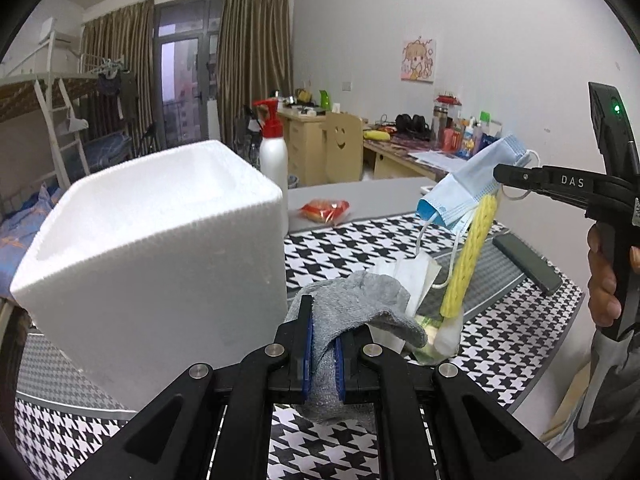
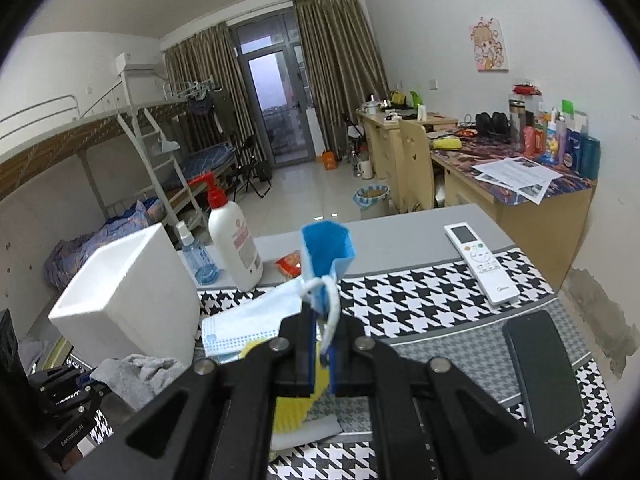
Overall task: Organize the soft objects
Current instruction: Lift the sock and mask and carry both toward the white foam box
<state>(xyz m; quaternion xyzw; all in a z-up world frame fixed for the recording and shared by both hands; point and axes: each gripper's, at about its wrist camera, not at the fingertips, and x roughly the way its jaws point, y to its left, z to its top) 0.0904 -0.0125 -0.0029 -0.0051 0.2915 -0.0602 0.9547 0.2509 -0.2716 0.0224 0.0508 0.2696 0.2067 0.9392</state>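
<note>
White foam forms the big open box [image 1: 152,264] that stands on the houndstooth cloth [image 1: 512,344] of the table, at the left side of both views; in the right wrist view the same box [image 2: 132,304] is near a white pump bottle [image 2: 234,248] with a red head and a pale pink label whose writing is too small to read. Just beside this bottle stands a small blue spray bottle [image 2: 200,258]. A white remote control [image 2: 482,262] lies on the cloth at the right, with a small logo near its lower end that I cannot read, and a dark phone [image 2: 540,368] lies closer to the camera. The left gripper [image 1: 323,344] is closed on a grey sock [image 1: 360,312], which is pressed between its blue pads and folds over the right finger, lifted near the box. The right gripper [image 2: 320,344] is closed too, and it holds a blue face mask [image 2: 326,256] together with a yellow knitted piece [image 2: 292,412] that hangs below the fingers; from the left wrist view this mask [image 1: 464,196] and the yellow piece [image 1: 468,260] hang in the air at the right, above the cloth. On the side of this right gripper the white letters "DAS" can be read, and a hand [image 1: 604,280] holds its grip. Some white paper or cloth [image 1: 408,276] lies on the table under the hanging piece.
</note>
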